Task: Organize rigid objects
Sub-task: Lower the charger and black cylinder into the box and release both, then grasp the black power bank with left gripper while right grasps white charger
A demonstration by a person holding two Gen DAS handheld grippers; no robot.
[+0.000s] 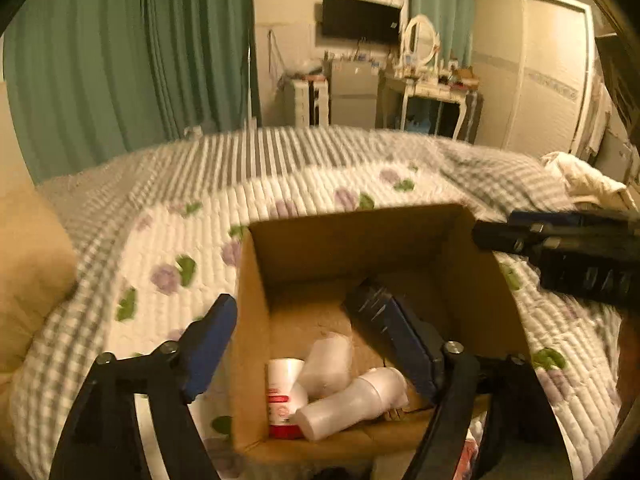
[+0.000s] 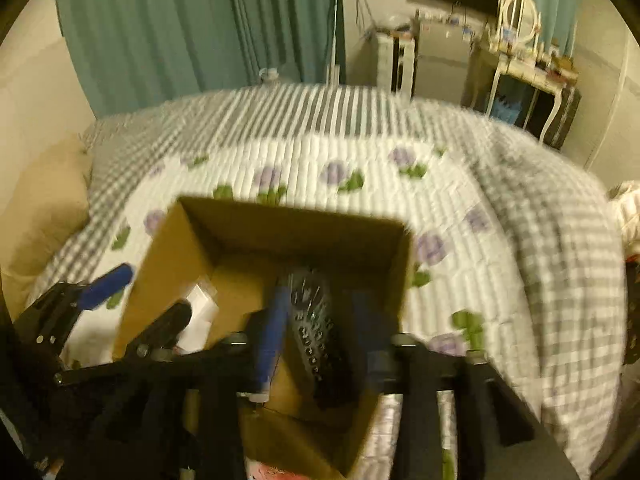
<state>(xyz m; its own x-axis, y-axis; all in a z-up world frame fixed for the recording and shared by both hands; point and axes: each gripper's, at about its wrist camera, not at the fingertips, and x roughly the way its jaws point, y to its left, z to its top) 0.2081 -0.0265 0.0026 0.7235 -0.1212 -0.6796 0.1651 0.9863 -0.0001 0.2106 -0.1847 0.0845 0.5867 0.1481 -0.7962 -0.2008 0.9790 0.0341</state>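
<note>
An open cardboard box [image 1: 256, 280] sits on the bed. Inside lie two white bottles [image 1: 352, 404] and a white bottle with a red label [image 1: 282, 396]. My left gripper [image 1: 296, 324] is open, its left finger outside the box's left wall and its right finger inside. My right gripper [image 2: 320, 312] is over the box [image 2: 168, 248] and holds a black hairbrush [image 2: 316, 328] between its blue fingers, bristles up. The left gripper also shows in the right wrist view [image 2: 132, 296], and the right gripper enters the left wrist view [image 1: 560, 248] from the right.
The bed has a white floral quilt [image 1: 172, 240] with a grey checked border. A tan pillow [image 1: 28, 264] lies at the left. Green curtains, a dressing table [image 1: 428, 84] and a wardrobe [image 1: 536, 64] stand beyond the bed.
</note>
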